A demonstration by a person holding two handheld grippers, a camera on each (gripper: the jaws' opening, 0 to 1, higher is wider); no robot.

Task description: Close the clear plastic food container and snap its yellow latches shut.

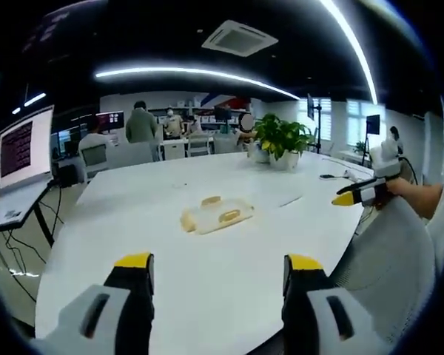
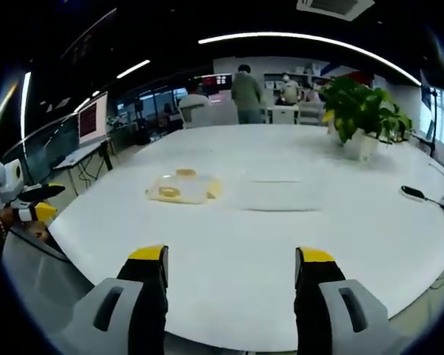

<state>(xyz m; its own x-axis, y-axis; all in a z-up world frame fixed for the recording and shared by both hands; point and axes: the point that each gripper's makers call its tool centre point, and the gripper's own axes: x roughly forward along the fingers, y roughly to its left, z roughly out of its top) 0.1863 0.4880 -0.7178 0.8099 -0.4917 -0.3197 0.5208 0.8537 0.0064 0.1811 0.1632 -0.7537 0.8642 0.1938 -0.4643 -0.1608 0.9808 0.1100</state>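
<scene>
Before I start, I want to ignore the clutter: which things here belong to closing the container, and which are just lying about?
For the job:
clear container
its yellow latches
left gripper, open
right gripper, open

Just lying about:
potted plants
clear sheet beside the container
dark object on the white table

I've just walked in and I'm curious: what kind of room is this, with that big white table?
Most likely an open-plan office or lab meeting area. A large white table holds a potted plant, a monitor on a stand glows at the side, and people work at desks under long ceiling strip lights.
</scene>
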